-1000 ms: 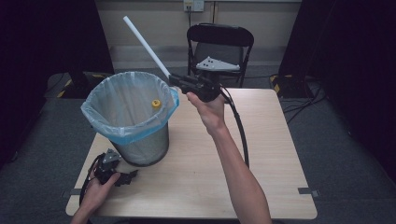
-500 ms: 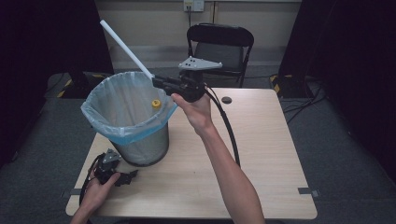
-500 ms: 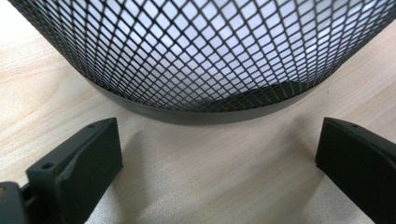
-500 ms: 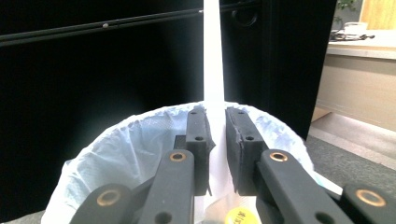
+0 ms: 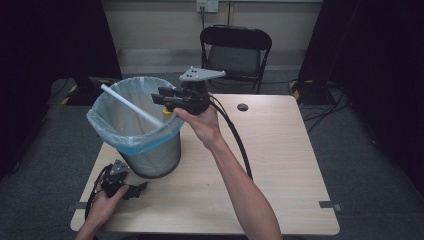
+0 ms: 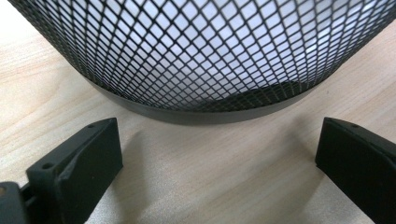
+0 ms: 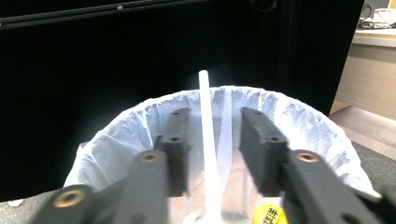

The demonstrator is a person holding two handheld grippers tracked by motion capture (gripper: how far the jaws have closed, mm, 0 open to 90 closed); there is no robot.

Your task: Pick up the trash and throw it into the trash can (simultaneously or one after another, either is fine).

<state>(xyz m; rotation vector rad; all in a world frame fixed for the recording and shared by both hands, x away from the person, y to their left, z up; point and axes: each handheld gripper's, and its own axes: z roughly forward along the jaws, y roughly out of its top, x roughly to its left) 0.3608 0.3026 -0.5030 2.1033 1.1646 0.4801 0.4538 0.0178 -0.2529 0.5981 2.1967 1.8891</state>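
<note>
A black mesh bin (image 5: 150,160) with a pale blue liner (image 5: 107,132) stands on the left of the wooden table (image 5: 280,165). My right gripper (image 5: 159,97) hovers over the bin's right rim. Its jaws have just been opening, and a white tube (image 5: 131,106) slants between them without touching the pads, its lower end down in the bin. In the right gripper view the tube (image 7: 204,93) stands free between the parted fingers (image 7: 180,140) above the liner (image 7: 303,121). My left gripper (image 5: 140,189) rests on the table, open, facing the bin's base (image 6: 201,51).
A yellow object (image 5: 167,111) sits at the bin's right inner edge, also seen as a yellow disc (image 7: 268,215) in the right gripper view. A black folding chair (image 5: 235,50) stands behind the table. A cable hole (image 5: 242,107) marks the tabletop's far middle.
My right hand moved left over the bin and its jaws parted. The white tube, earlier pointing up and left above the bin, now slants down inside it. The left hand stayed put.
</note>
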